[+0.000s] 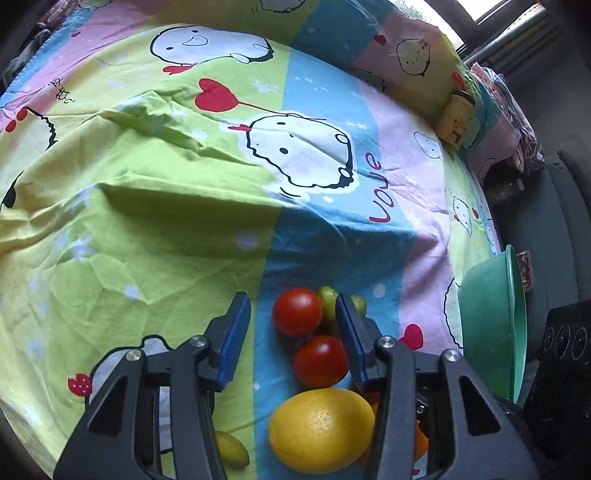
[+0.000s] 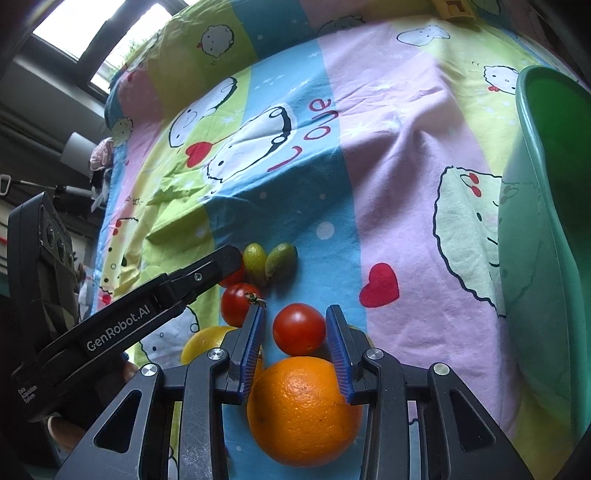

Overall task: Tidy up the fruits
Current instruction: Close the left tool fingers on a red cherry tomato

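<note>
Fruits sit clustered on the bedsheet (image 2: 406, 155) at lower centre of both views: orange (image 2: 303, 410), lemon (image 1: 319, 430), tomatoes, small green ones. Right gripper (image 2: 295, 328) part-open w/ a tomato (image 2: 298, 328) btwn its pads, contact unclear. Left gripper (image 1: 291, 325) part-open around two tomatoes (image 1: 297, 312), not gripping; green bowl (image 2: 546, 229) at right edge.

I'm working in somebody's bedroom, in a home. Under me is a bed (image 1: 155, 206) spread with a child's cartoon sheet (image 2: 388, 155) in green, blue and pink stripes, printed with round white characters, red hearts and the word "Love". A pillow (image 1: 402, 55) in the same print sits at the head, a window (image 2: 99, 33) lets daylight in beside it, and rumpled clothes (image 1: 517, 122) are piled at the bed's far edge
</note>
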The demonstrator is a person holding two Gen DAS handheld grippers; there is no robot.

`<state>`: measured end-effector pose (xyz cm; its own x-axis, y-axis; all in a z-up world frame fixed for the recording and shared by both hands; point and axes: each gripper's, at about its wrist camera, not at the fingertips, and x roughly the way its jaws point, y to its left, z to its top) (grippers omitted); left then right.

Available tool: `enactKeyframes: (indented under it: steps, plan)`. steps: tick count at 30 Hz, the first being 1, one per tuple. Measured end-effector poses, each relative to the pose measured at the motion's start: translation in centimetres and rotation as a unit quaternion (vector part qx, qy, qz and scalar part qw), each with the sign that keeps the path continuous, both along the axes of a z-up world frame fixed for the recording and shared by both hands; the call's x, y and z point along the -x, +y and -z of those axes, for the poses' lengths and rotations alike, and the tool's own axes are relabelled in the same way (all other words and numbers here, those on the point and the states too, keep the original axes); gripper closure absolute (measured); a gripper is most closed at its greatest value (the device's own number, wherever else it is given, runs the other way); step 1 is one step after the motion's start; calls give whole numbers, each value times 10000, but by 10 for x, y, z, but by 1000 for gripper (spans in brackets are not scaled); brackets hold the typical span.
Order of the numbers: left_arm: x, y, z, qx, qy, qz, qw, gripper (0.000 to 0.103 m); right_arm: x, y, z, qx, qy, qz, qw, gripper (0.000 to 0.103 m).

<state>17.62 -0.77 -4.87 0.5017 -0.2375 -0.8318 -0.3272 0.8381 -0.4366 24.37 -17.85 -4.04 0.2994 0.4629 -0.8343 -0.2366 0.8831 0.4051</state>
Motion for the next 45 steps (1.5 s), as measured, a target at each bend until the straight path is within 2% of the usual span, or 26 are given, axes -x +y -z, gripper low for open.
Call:
enactKeyframes:
  steps: [7,11,16,17,28,45]
  plan:
    - [0,-1,2,72,-54,10,10000,60,1,4,2,121,-34,43,9999,65]
    - [0,-4,3,79,-98,61,9999,69,2,4,4,127,-92,100,9998,65]
    - [0,-6,5,213,-172,87,9996,71,5,3,4,133,-179,170,9996,65]
    - [0,-6,4,202,-182,77,9996,75,6,3,4,123,-189,190,9996,65]
    - [3,-9,3,228,-231,98,9994,76,11,-6,4,-88,-262,479,9985,70]
    - [20,-7,-13,245,-508,-43,9984,75,13,-15,1,-229,-354,794,9959,70]
